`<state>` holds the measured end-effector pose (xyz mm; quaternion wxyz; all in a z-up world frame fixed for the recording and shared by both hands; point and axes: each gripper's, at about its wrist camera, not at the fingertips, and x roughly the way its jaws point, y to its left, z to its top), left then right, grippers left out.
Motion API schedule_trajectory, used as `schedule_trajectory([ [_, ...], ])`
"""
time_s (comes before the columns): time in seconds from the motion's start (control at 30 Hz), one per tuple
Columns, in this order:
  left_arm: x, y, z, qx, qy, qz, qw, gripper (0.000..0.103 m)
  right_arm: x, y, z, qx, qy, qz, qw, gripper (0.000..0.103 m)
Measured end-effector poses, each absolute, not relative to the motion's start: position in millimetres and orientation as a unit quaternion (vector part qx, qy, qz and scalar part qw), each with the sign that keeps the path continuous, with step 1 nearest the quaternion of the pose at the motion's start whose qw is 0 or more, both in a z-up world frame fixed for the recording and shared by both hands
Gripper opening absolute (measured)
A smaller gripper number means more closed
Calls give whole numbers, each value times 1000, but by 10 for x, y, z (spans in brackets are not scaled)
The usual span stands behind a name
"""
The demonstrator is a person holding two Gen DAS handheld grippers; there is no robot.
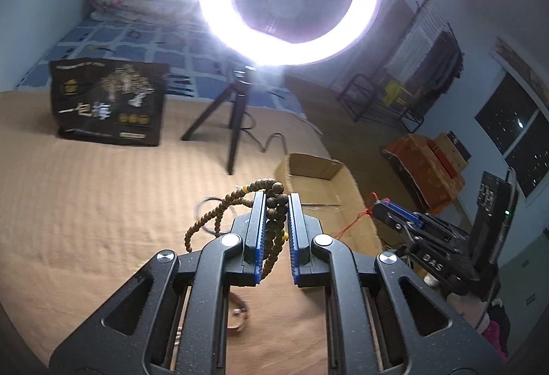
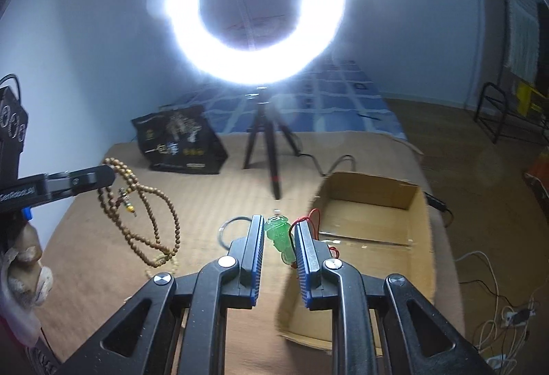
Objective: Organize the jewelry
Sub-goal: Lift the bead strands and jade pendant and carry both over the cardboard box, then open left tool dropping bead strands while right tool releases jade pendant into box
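Left wrist view: my left gripper (image 1: 277, 200) has its jaws clamped on a bead string (image 1: 274, 213), wooden brown beads with a few yellow ones. Part of the string runs down between the blue pads; the rest loops out toward 9 o'clock and hangs clear of the tan bedcover (image 1: 85, 203). A thin ring or bangle (image 1: 206, 203) lies on the cover behind the loops. Something small and reddish lies on the cover low between the gripper arms, too hidden to name.

Box (image 1: 319, 175), open cardboard, sits at 1 o'clock of the left gripper, just beyond the fingertips. My right gripper (image 1: 379, 205) shows at 3 o'clock, over the box's near right edge, with red cord (image 1: 357, 220) trailing from its tip.

Right wrist view: right gripper (image 2: 280, 224) has its jaws clamped on a green pendant (image 2: 279, 237), translucent, carved, upright between the pads. Its red cord (image 2: 314, 215) loops over the right finger. Box (image 2: 370, 189) lies at 2 o'clock, its near left corner just under the right finger. Interior looks bare apart from a shiny strip on the floor.

Left gripper (image 2: 109, 174) enters at 9 o'clock, bead string (image 2: 154, 224) dangling from its tip in long loops above the cover. The bangle (image 2: 226, 227) sits just left of my right gripper's left finger.

Ring light (image 2: 257, 7) on a tripod (image 2: 267, 148) stands at 12 o'clock, glare strong. A black bag (image 2: 178, 145) stands to its left.
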<state>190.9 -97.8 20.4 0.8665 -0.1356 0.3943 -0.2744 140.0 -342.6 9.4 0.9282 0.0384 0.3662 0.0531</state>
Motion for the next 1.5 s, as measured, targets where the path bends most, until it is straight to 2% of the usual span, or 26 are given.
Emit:
schedule_trajectory([
  [0.67, 1853, -2291, 166, -104, 412, -357, 832, 10, 1463, -4305, -159, 91, 389, -14, 917, 17],
  [0.9, 1845, -2528, 59, -95, 424, -365, 823, 10, 1492, -4434, -303, 104, 405, -18, 908, 17],
  [1.33, 1863, -2677, -451, -51, 472, -344, 810, 10, 1534, -4516, -572, 102, 440, -29, 892, 17],
  [1.5, 1875, -2695, -507, -40, 481, -342, 806, 10, 1535, -4526, -627, 98, 451, -35, 887, 21],
])
